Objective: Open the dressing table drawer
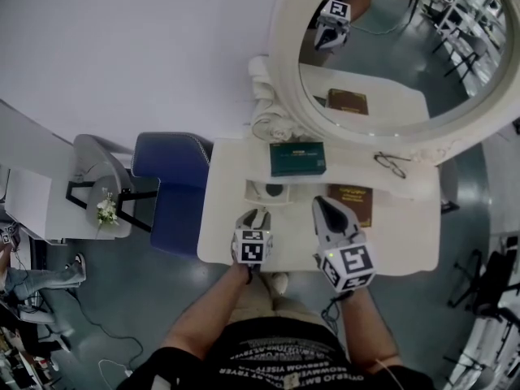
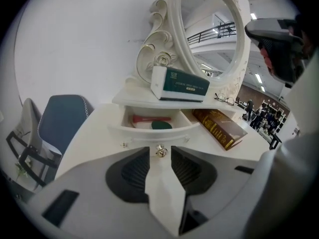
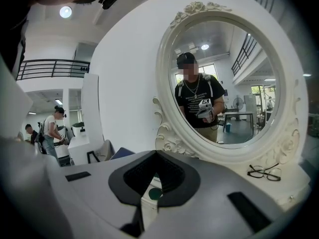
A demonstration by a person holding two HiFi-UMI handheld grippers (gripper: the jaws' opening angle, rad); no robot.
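The drawer (image 1: 272, 192) stands open in the desk (image 1: 406, 234), at 12 o'clock from the left gripper (image 1: 253, 215); that gripper's fingers are apart, with the drawer's knob (image 2: 160, 151) between their tips; inside lie a red thing (image 2: 149, 118) and a dark green disc (image 2: 161, 125); the right gripper (image 1: 325, 205), at 3 o'clock of the left, has its fingers closed on nothing; a brown book (image 1: 357, 197) lies just beside it; a green box (image 1: 297, 158) sits at 12 o'clock of the drawer.

Left gripper (image 1: 253, 216) held low and level, jaws a narrow gap apart. Right gripper (image 1: 322, 205) just beside it, pitched upward, jaw tips together. Left forearm (image 1: 213, 309) and right forearm (image 1: 372, 327) bare, stretched forward.
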